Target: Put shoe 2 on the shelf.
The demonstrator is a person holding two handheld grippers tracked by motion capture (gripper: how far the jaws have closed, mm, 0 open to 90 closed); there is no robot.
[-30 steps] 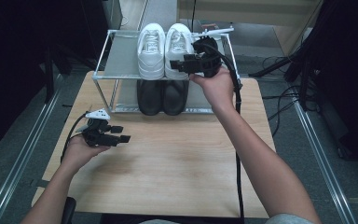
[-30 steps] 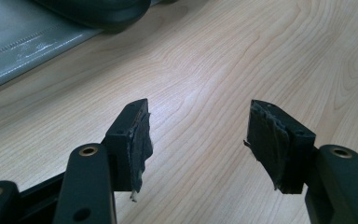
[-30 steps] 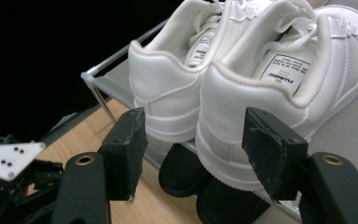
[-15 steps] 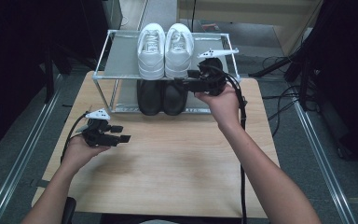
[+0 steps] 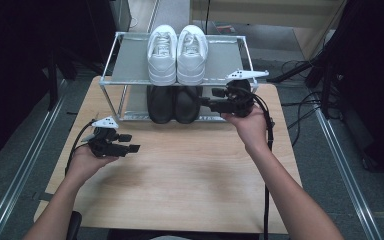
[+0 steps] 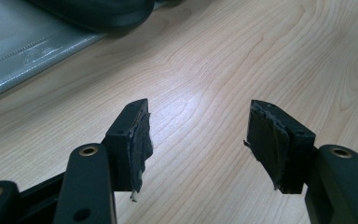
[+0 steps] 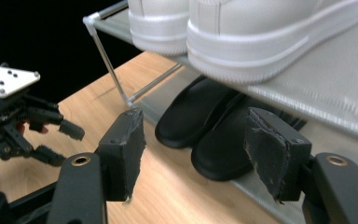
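Observation:
A pair of white sneakers (image 5: 176, 52) stands on the top shelf of a metal shoe rack (image 5: 225, 52). A pair of black shoes (image 5: 174, 102) sits on the lower shelf, toes toward me. My right gripper (image 5: 211, 98) is open at the rack's front right and points left at the black shoes. In the right gripper view the black shoes (image 7: 200, 116) lie beyond the open right gripper (image 7: 193, 140), under the white sneakers (image 7: 242, 28). My left gripper (image 5: 132, 142) hovers open over the wooden table, left of the rack; the left gripper (image 6: 198, 126) holds nothing.
The wooden table (image 5: 180, 175) has bare room in front of the rack. Metal rails run along the floor on both sides, and cables lie on the floor at the right. A black shoe's toe (image 6: 98, 11) and the grey shelf fabric (image 6: 23, 46) appear in the left gripper view.
My right gripper has dropped from beside the white sneakers on the top shelf to the lower shelf's level, next to the black shoes. The left gripper has stayed put.

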